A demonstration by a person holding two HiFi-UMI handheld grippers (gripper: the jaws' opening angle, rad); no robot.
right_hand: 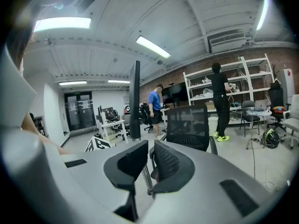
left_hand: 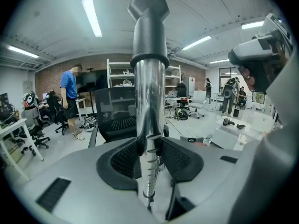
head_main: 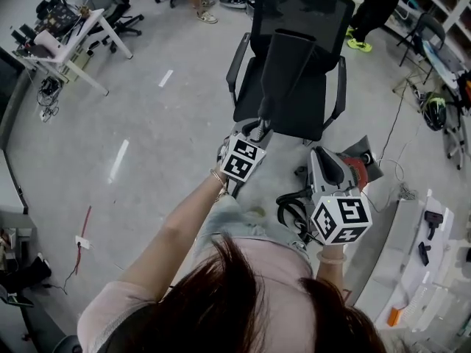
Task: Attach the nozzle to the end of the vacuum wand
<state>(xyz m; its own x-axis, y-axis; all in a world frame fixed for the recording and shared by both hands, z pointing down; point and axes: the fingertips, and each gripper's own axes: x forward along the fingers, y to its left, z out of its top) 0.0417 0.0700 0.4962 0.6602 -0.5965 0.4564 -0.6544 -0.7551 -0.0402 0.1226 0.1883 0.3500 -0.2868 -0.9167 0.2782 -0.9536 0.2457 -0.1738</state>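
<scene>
My left gripper (head_main: 259,127) is shut on the silver vacuum wand (left_hand: 149,101); its two dark pads clamp the tube from both sides. A dark grey nozzle (left_hand: 148,13) sits on the wand's upper end, above a collar, and in the head view the nozzle (head_main: 287,68) flares out in front of the office chair. My right gripper (head_main: 324,157) hangs to the right of the left one, apart from the wand. Its jaws stand a narrow gap apart with nothing between them (right_hand: 148,160). The right gripper view shows the wand (right_hand: 134,101) as a dark pole at the left.
A black mesh office chair (head_main: 302,20) stands straight ahead. A red and grey machine (head_main: 360,166) and black cables (head_main: 294,208) lie on the floor near my right gripper. There is a white desk (head_main: 81,43) far left, a white table (head_main: 412,234) at right, and a person (head_main: 375,6) by the shelves.
</scene>
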